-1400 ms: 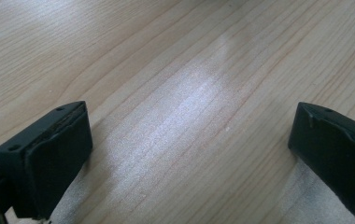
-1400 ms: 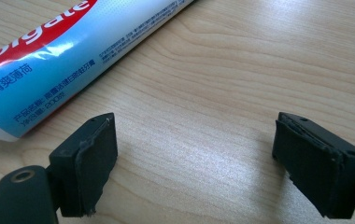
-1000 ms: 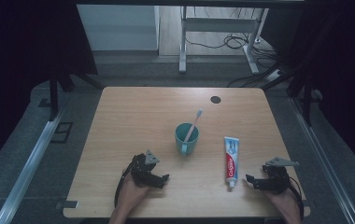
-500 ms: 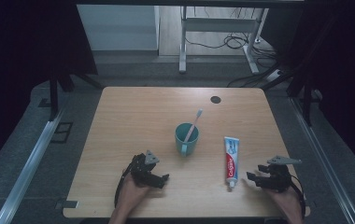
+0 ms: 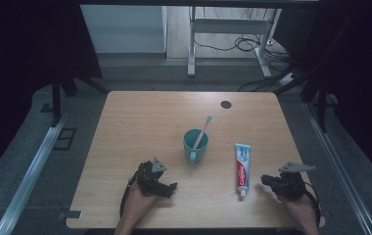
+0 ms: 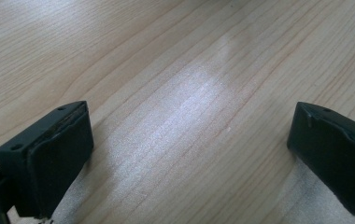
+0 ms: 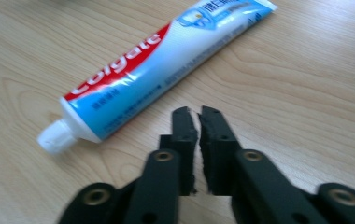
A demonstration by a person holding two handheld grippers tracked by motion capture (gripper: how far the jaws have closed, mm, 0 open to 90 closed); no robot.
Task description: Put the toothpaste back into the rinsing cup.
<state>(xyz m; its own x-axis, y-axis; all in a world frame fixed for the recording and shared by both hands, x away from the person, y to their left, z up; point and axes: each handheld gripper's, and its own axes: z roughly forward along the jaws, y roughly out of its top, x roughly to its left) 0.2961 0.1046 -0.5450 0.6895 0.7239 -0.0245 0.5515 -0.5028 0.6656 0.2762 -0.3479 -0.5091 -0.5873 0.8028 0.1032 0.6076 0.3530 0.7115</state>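
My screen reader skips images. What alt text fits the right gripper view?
A red, white and blue toothpaste tube lies flat on the light wooden table, white cap toward lower left. The right gripper points at it, black jaws nearly closed, holding nothing.

Right claw [image 5: 267, 180] nudged slightly leftward, it seems.

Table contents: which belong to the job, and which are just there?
Likely in play: toothpaste tube, teal cup, toothbrush standing in it; right gripper shut, empty, beside the tube; left gripper open over bare wood.
Just there: dark spot at the far edge.
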